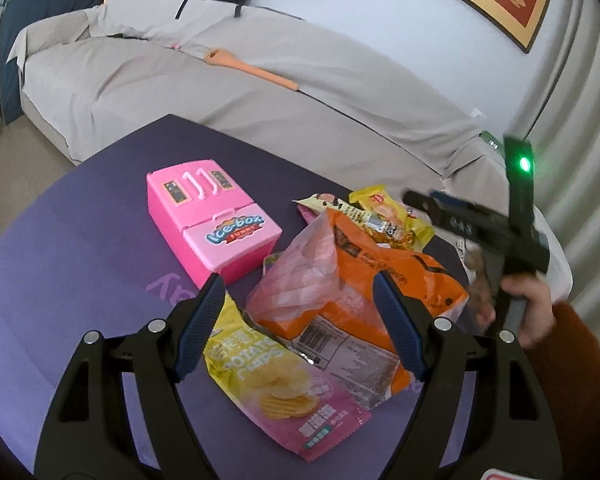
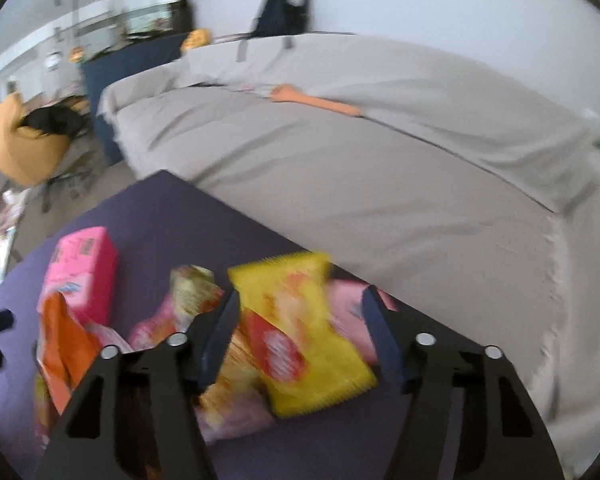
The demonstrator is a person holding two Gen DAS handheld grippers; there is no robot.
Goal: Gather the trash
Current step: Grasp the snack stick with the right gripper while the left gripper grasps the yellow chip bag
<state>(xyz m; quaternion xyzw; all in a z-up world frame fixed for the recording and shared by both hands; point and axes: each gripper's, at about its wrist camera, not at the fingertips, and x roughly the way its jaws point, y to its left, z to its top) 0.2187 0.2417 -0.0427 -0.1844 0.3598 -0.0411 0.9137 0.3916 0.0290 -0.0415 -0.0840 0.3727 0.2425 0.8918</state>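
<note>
Snack wrappers lie in a pile on the purple table (image 1: 80,240). An orange bag (image 1: 364,292) with a clear plastic bag (image 1: 300,268) on it sits between the fingers of my open left gripper (image 1: 300,300). A yellow and pink potato chips bag (image 1: 276,388) lies just below it. A yellow snack packet (image 1: 388,216) lies at the far side of the pile. In the right wrist view this yellow packet (image 2: 300,332) lies between the fingers of my open right gripper (image 2: 300,316), and the view is blurred. The orange bag (image 2: 64,344) shows at its left.
A pink toy ice-box (image 1: 208,220) stands on the table left of the pile; it also shows in the right wrist view (image 2: 84,268). A sofa under a beige cover (image 1: 220,92) runs behind the table, with an orange spatula (image 1: 252,70) on it. The right hand-held gripper (image 1: 484,232) shows at the right.
</note>
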